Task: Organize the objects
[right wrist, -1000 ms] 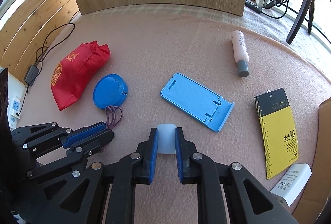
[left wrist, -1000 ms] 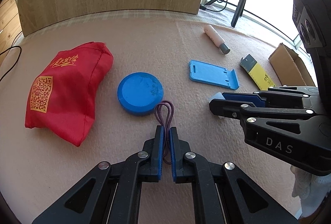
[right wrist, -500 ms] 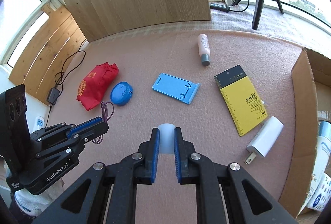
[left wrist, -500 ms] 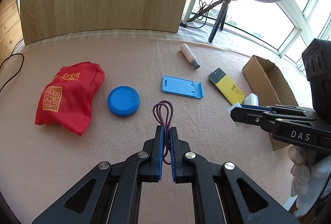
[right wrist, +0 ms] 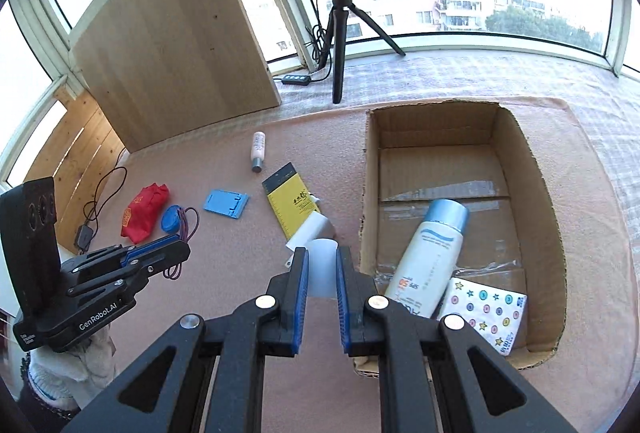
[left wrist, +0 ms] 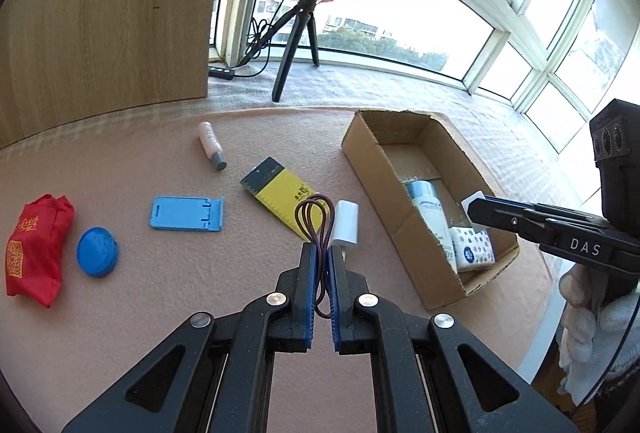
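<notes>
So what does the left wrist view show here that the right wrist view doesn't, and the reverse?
Only the left wrist view: the left gripper from behind, shut on the purple hair tie, and the right gripper's fingers over the cardboard box.

Only the right wrist view: the right gripper shut on a translucent white cap, the whole box floor, and a black cable and adapter at the mat's left edge.

Both: the red pouch, blue round lid, blue phone stand, yellow card, white charger, small bottle, and the sunscreen bottle and tissue pack in the box.
</notes>
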The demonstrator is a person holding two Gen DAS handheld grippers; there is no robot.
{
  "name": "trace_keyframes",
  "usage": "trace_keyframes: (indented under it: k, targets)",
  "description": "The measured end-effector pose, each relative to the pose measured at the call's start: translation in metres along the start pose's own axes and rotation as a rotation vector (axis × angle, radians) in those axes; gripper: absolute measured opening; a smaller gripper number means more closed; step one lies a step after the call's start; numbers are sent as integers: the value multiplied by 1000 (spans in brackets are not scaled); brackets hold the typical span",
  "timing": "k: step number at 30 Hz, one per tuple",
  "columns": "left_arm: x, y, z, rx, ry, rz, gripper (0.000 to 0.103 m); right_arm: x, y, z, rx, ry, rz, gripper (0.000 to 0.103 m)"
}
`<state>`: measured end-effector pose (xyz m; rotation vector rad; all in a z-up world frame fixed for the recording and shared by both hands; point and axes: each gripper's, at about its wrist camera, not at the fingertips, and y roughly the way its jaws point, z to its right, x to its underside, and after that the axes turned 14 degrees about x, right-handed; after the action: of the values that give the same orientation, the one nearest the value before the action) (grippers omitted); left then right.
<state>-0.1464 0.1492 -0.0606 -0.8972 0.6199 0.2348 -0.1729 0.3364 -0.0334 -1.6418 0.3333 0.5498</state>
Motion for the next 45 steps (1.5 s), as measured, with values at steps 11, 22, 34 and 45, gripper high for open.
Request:
trace_keyframes:
  k: [11, 22, 34, 45]
  targets:
    - [-15, 78, 97, 138, 112, -84, 6, 12, -1, 80, 50, 119, -21, 12]
    - [-14, 109, 119, 136, 151, -130, 43, 8, -8, 105, 64, 143, 12, 39]
    - [-12, 82, 82, 81, 97, -114, 44, 11, -6, 87, 11, 154, -15, 42]
    - [-23, 11, -33, -101, -63, -43, 44, 12, -13, 21, -62, 77, -13, 42]
